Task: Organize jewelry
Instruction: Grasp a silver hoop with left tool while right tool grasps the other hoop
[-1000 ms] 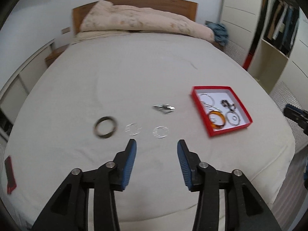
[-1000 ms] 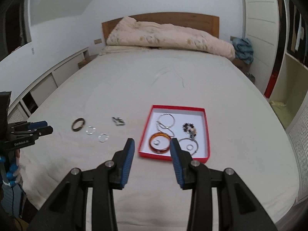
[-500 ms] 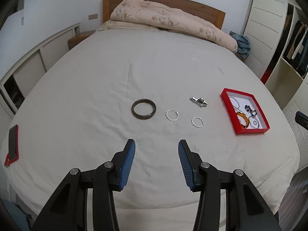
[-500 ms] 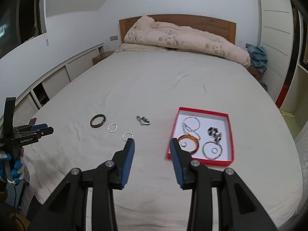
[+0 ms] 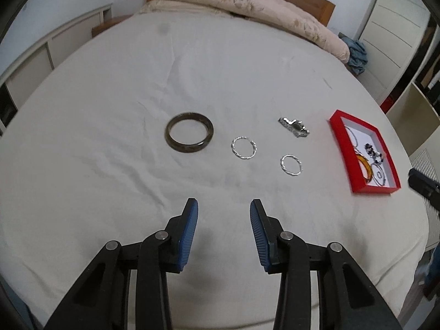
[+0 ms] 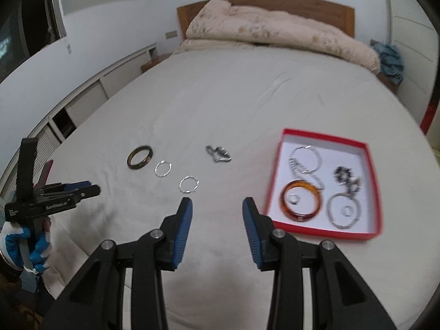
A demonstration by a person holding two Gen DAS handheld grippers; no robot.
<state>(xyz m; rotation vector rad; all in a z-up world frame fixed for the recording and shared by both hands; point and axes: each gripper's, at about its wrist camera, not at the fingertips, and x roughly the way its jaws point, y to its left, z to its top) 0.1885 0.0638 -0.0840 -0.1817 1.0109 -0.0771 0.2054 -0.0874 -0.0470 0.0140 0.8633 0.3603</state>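
both the left gripper (image 5: 223, 206) and right gripper (image 6: 217, 206) are held spread and empty above the bed (image 5: 110, 88). beyond, two silver hoops (image 5: 244, 148), a dark bangle (image 5: 189, 135) and a chain clump (image 5: 293, 127) are left loose, presumably awaiting the red tray (image 5: 341, 143).

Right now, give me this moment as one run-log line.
left gripper: open, empty | right gripper: open, empty | loose on bed: dark bangle, two silver hoops, chain clump | red tray: partly filled

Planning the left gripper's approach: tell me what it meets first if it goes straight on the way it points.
The left gripper, open and empty, points between the two silver hoops; the left silver hoop looks nearest its line, the right silver hoop close beside. It probably meets bare bed sheet first; depth is uncertain.
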